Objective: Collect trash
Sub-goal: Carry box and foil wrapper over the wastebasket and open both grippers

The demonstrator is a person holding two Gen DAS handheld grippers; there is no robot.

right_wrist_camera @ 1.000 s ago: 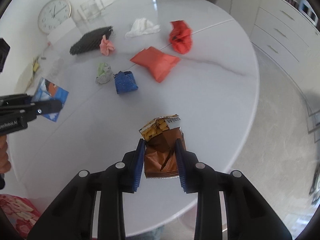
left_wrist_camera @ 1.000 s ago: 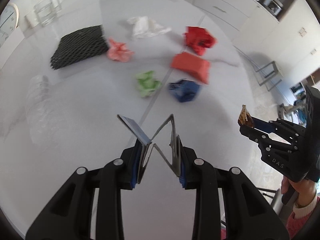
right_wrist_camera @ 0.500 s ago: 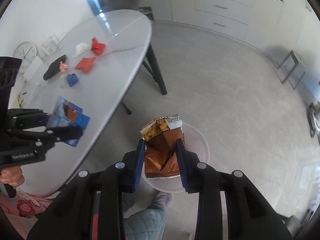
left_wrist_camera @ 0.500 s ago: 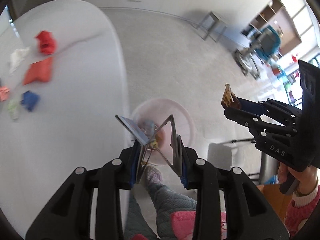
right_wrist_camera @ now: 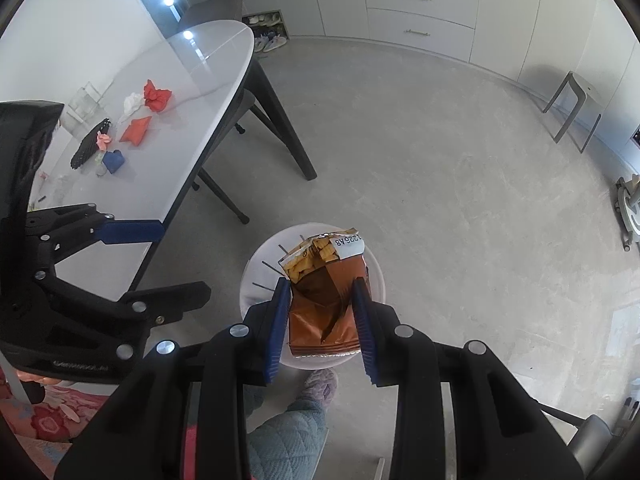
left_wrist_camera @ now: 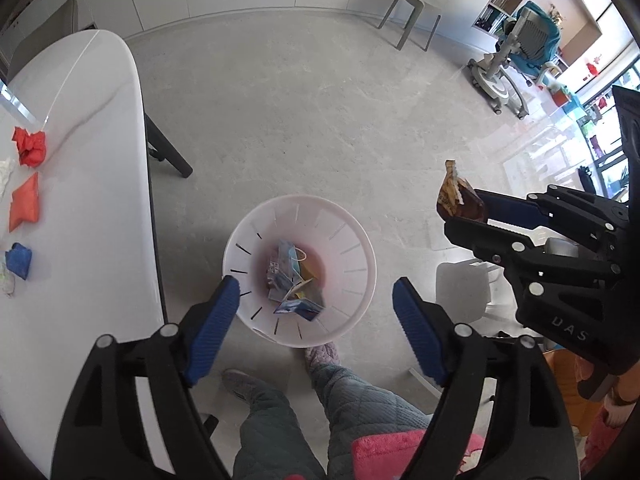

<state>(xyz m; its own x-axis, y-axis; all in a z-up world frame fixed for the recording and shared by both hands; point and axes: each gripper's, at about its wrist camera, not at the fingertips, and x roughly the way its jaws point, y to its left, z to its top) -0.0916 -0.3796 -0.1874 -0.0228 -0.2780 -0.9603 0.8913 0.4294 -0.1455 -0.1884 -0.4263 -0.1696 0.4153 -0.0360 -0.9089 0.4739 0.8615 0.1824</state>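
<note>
A pale grey stone floor (left_wrist_camera: 304, 120) runs out to white drawer fronts along the far wall, with a glossy white oval counter (left_wrist_camera: 96, 184) on dark legs at the left. On the floor beside it, a round white slotted plastic wastebasket (left_wrist_camera: 352, 236) stands just beyond a person's quilted grey-green trouser legs and slippers (left_wrist_camera: 322, 354). The left gripper (left_wrist_camera: 316, 296) hangs over the basket, its blue-padded jaws opening with nothing between them; blue-and-white printed wrappers (left_wrist_camera: 294, 280) lie at the bottom of the basket. To the right, the right gripper (right_wrist_camera: 322, 290) is clamped on a crumpled brown-and-orange foil snack bag (right_wrist_camera: 324, 280), held above the basket's rim. Left on the counter are a crumpled red paper ball (left_wrist_camera: 30, 146), a flat orange-red packet (left_wrist_camera: 25, 204), a blue crumpled wrapper (left_wrist_camera: 18, 260), a white tissue wad (right_wrist_camera: 133, 102), a small pink scrap (right_wrist_camera: 103, 140) and a black mesh foam sleeve (right_wrist_camera: 86, 148).
</note>
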